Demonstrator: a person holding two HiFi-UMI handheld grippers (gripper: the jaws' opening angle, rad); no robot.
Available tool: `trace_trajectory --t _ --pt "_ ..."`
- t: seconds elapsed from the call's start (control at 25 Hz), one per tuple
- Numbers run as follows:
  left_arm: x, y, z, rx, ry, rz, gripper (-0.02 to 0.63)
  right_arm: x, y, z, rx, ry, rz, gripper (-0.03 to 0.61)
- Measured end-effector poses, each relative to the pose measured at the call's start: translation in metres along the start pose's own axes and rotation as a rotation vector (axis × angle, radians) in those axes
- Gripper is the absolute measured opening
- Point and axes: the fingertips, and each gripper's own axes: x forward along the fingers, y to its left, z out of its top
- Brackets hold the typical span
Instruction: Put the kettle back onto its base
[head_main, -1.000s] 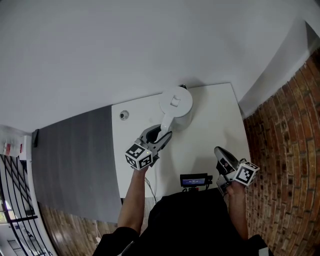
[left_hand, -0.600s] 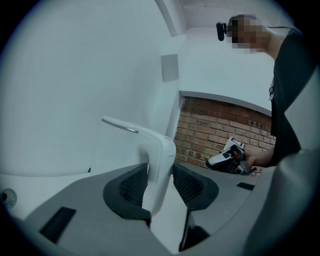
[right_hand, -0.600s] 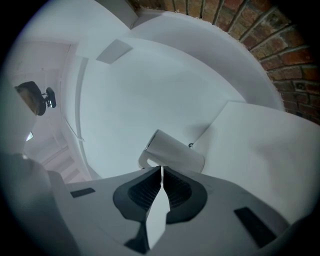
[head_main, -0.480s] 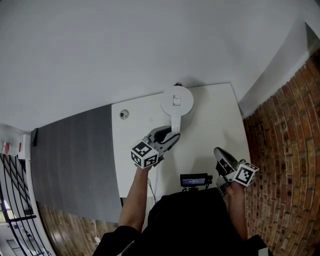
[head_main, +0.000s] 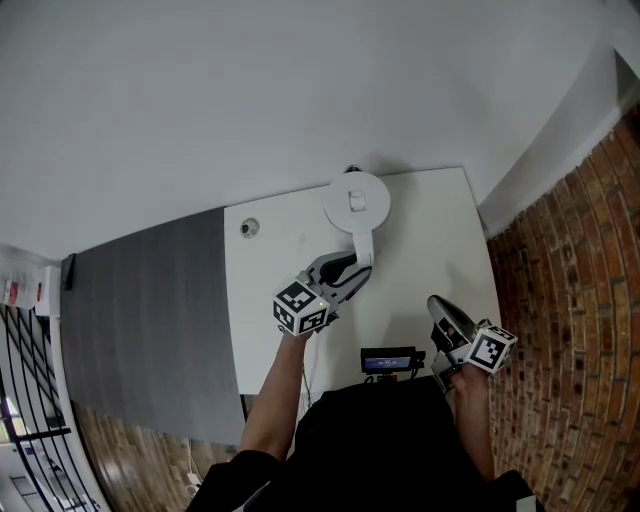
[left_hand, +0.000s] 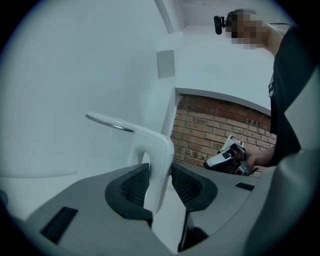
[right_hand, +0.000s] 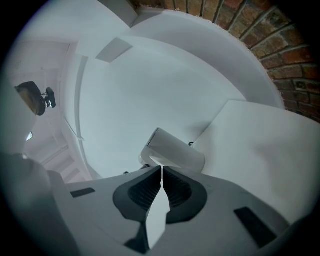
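left gripper (left_hand: 160, 172) closing, fingers (left_hand: 131, 186) pressing kettle handle (left_hand: 159, 150)

White kettle (head_main: 356, 203), white table (head_main: 440, 250), red-brown brick wall (head_main: 570, 320) with pale mortar lines, dark grey floor (head_main: 150, 320)

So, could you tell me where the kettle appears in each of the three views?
Head view: kettle, upper centre.
Left gripper view: kettle, centre, handle foremost.
Right gripper view: kettle, small, just below centre.
Shared landmark: brick wall.
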Motion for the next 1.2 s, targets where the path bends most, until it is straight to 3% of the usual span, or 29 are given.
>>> trace_trajectory --t 1.2 --pt "-0.001 0.0 -0.001 -0.025 -0.029 -0.005 0.153 0.007 0.012 -0.008 -0.012 0.008 0.0 0.018"
